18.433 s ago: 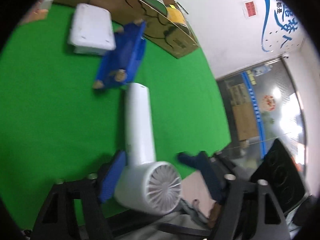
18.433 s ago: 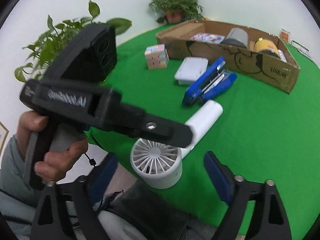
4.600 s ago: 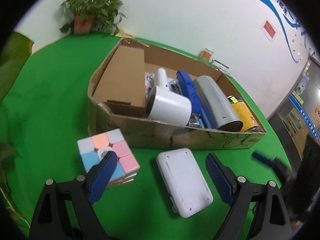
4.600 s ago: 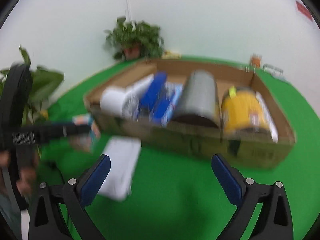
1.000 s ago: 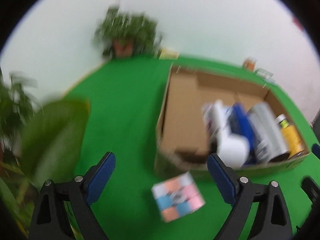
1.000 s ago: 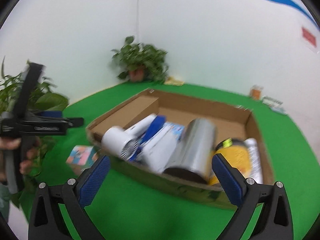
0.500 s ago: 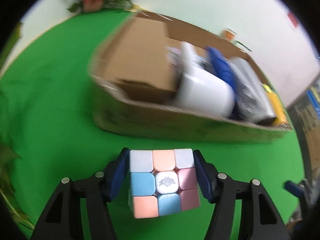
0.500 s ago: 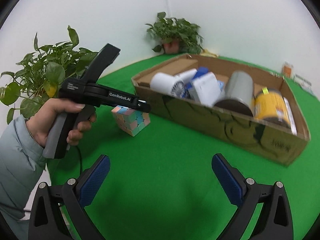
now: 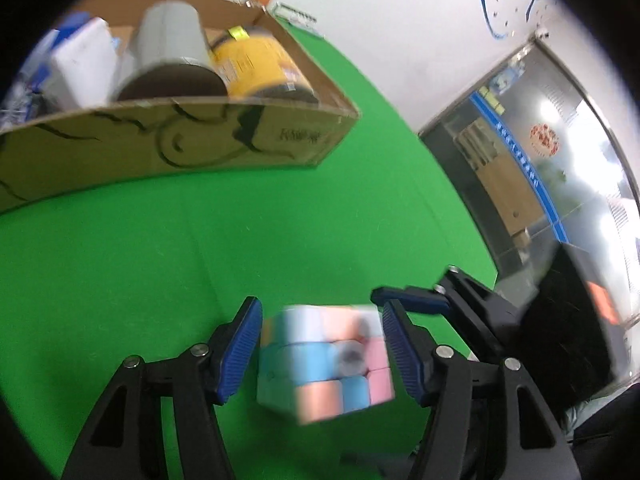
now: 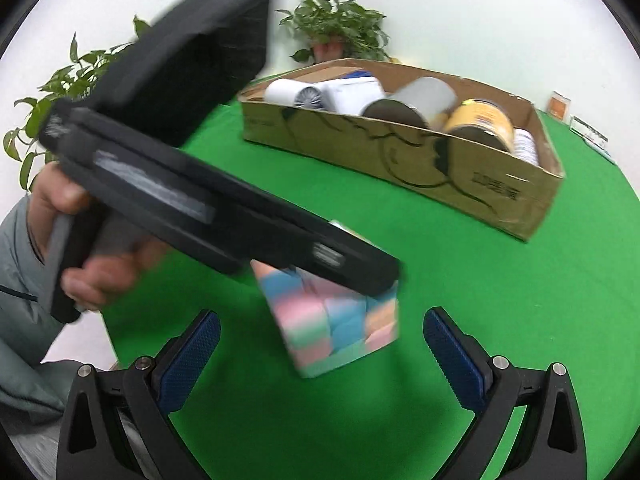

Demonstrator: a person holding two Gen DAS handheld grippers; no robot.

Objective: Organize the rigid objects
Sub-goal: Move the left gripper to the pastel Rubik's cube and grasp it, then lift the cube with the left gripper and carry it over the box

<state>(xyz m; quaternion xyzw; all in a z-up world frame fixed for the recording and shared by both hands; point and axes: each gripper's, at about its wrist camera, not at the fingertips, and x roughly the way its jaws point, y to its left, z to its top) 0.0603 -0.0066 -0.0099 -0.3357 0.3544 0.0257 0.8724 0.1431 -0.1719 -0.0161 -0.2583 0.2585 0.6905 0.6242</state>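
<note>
Here, the left tongs (image 9: 322, 354) pinch a pastel puzzle cube (image 9: 326, 362) above the green counter (image 9: 160, 240) — the right tongs (image 10: 320, 354) gape empty.

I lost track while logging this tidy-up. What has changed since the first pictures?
The fan, stapler and white case went from the cloth into the cardboard box. The left gripper now clamps the puzzle cube, carrying it off the cloth. The right gripper stays open; the box hasn't moved.

Black gripper (image 10: 316, 348) frames, blue ribbed pads (image 10: 188, 356), silver screws, grey sleeve (image 10: 16, 280).
</note>
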